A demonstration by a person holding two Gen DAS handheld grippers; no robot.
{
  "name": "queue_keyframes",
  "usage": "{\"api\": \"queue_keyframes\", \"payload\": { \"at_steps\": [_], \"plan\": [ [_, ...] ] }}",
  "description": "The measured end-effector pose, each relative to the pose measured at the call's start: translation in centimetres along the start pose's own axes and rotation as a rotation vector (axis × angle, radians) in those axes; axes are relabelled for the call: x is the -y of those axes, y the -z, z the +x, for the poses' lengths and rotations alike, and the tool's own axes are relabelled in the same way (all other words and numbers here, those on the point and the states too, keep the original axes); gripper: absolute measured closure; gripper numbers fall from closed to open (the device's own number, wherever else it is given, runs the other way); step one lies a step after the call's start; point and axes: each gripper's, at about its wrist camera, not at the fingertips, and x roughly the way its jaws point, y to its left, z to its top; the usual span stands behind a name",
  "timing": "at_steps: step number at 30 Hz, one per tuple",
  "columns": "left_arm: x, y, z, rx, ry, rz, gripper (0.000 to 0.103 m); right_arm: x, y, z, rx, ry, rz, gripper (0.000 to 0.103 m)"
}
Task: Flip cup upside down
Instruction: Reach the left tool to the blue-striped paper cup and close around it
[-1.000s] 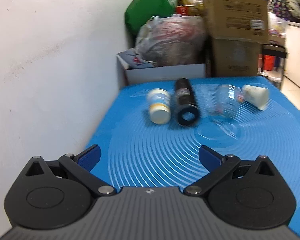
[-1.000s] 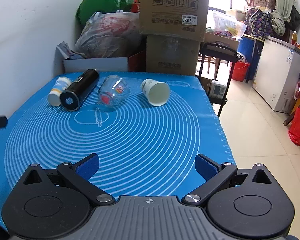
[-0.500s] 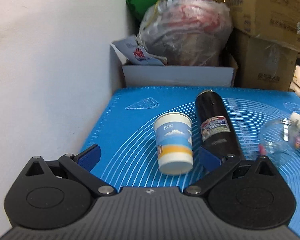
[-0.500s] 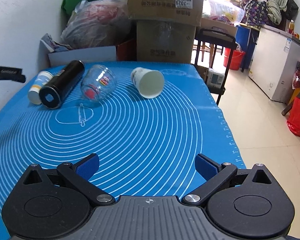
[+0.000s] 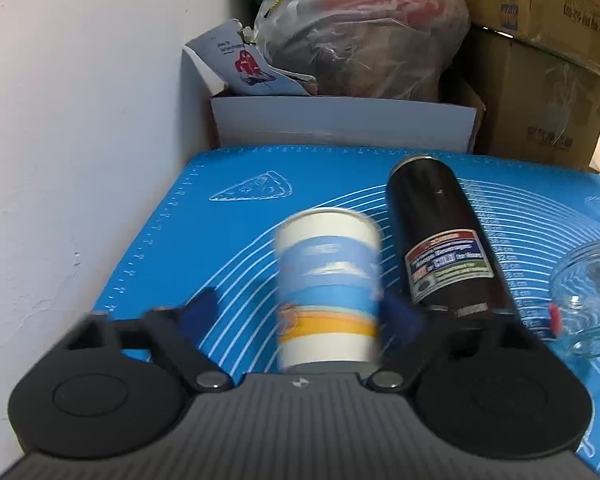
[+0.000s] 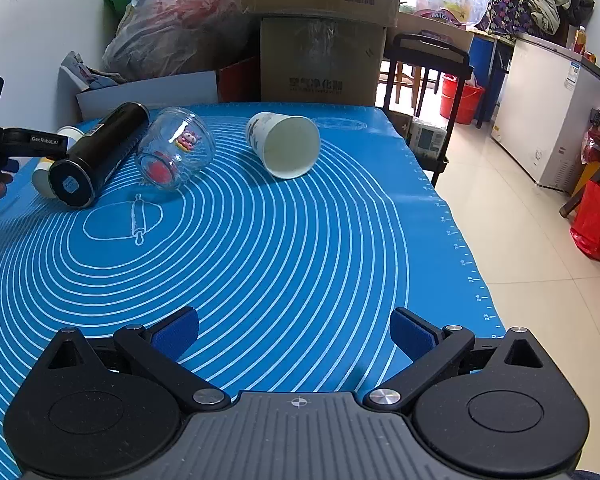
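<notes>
A paper cup (image 5: 327, 288) with blue, white and orange bands lies on its side on the blue mat (image 5: 204, 240), between the fingers of my left gripper (image 5: 300, 316). The right finger (image 5: 400, 318) touches it; the left finger (image 5: 200, 312) stands apart, so the gripper is open. In the right wrist view the left gripper (image 6: 24, 144) covers most of that cup (image 6: 44, 176). My right gripper (image 6: 294, 332) is open and empty over the mat's near edge. A second white paper cup (image 6: 286, 144) lies on its side with its mouth toward me.
A black flask (image 5: 444, 248) lies right of the banded cup, also seen in the right wrist view (image 6: 100, 154). A glass jar (image 6: 174, 154) lies between flask and white cup. A white wall (image 5: 80, 120) runs along the left. Boxes (image 6: 320, 56) and bags stand behind the table.
My left gripper has moved forward toward the banded cup, which now sits between its fingers. The right gripper has crept slightly forward and stays open.
</notes>
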Motion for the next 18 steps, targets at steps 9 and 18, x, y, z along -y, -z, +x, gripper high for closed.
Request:
{"api": "queue_keyframes", "payload": {
  "at_steps": [9, 18],
  "plan": [
    [0.3, 0.2, -0.5, -0.014, 0.033, 0.016, 0.048, -0.2, 0.0, -0.1, 0.005, -0.006, -0.004, 0.000],
    [-0.5, 1.2, -5.8, 0.027, 0.041, 0.029, 0.048, -0.1, 0.1, -0.9, 0.015, -0.017, 0.003, 0.000]
  ]
}}
